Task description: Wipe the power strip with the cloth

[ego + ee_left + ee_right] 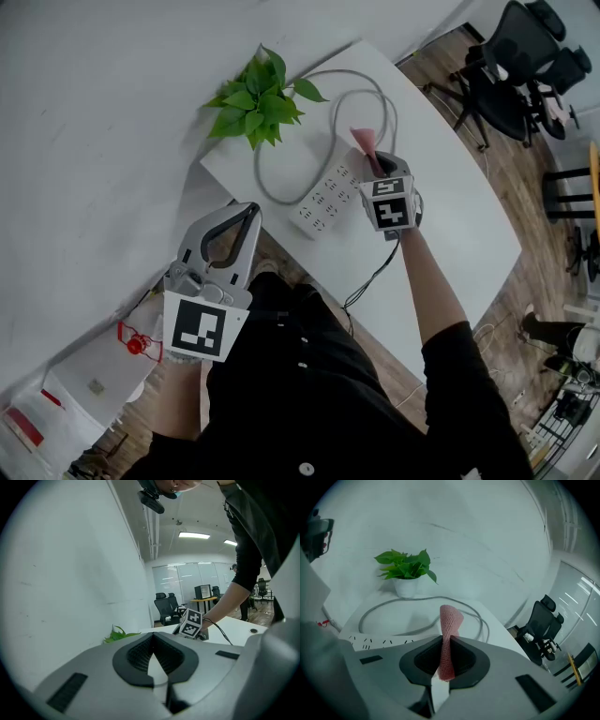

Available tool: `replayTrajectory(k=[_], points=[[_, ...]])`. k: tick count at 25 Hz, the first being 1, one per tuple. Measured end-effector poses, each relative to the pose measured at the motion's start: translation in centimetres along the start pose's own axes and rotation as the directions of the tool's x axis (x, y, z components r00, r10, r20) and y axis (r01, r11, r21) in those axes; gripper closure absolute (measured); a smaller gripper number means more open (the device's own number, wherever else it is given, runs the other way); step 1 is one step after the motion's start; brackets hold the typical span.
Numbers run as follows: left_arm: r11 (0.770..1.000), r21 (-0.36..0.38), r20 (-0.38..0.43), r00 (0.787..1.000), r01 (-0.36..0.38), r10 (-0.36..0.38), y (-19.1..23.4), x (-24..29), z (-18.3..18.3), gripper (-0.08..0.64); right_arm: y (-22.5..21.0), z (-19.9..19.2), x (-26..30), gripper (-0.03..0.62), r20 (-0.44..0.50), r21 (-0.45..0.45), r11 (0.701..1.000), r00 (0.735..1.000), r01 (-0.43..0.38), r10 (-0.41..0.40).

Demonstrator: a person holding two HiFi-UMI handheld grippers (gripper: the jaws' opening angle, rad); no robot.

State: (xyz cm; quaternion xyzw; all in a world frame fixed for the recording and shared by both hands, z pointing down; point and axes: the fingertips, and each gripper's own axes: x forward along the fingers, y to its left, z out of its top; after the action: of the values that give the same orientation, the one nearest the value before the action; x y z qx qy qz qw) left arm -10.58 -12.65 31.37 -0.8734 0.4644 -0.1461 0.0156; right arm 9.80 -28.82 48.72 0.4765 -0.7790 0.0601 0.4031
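Note:
The white power strip lies on the white table, its grey cable looped towards the plant. My right gripper hovers over the strip's right end, shut on a pink cloth that sticks up past its tips. In the right gripper view the cloth stands pinched between the jaws of the right gripper, with the power strip low at left. My left gripper hangs off the table's near corner, shut on nothing; its jaws meet in the left gripper view.
A potted green plant stands at the table's far corner against the white wall. A black cord drops off the near table edge. Black office chairs stand at the upper right. A low shelf with red items sits lower left.

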Motion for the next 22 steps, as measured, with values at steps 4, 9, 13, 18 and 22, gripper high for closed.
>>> replayTrajectory(k=[4, 9, 13, 18, 22], points=[[1.000, -0.007, -0.007, 1.000, -0.012, 0.012, 0.3, -0.4, -0.4, 0.548, 0.6, 0.0, 0.8, 0.535, -0.030, -0.072, 0.997, 0.999, -0.020, 0.018], [1.000, -0.014, -0.009, 1.000, -0.021, 0.021, 0.4, -0.8, -0.6, 0.548, 1.3, -0.1, 1.2, 0.535, -0.051, -0.106, 0.993, 0.998, -0.045, 0.040], [1.000, -0.015, -0.008, 1.000, -0.026, 0.026, 0.5, -0.9, -0.6, 0.548, 1.9, -0.3, 1.4, 0.535, -0.073, -0.120, 0.990, 0.995, -0.073, 0.065], [1.000, -0.012, -0.003, 1.000, -0.025, 0.025, 0.3, -0.9, -0.5, 0.548, 2.5, -0.7, 1.3, 0.535, -0.085, -0.126, 0.987, 0.993, -0.096, 0.086], [1.000, -0.013, -0.005, 1.000, -0.027, 0.027, 0.4, -0.9, -0.5, 0.548, 3.1, -0.8, 1.1, 0.535, -0.091, -0.133, 0.984, 0.990, -0.115, 0.104]])
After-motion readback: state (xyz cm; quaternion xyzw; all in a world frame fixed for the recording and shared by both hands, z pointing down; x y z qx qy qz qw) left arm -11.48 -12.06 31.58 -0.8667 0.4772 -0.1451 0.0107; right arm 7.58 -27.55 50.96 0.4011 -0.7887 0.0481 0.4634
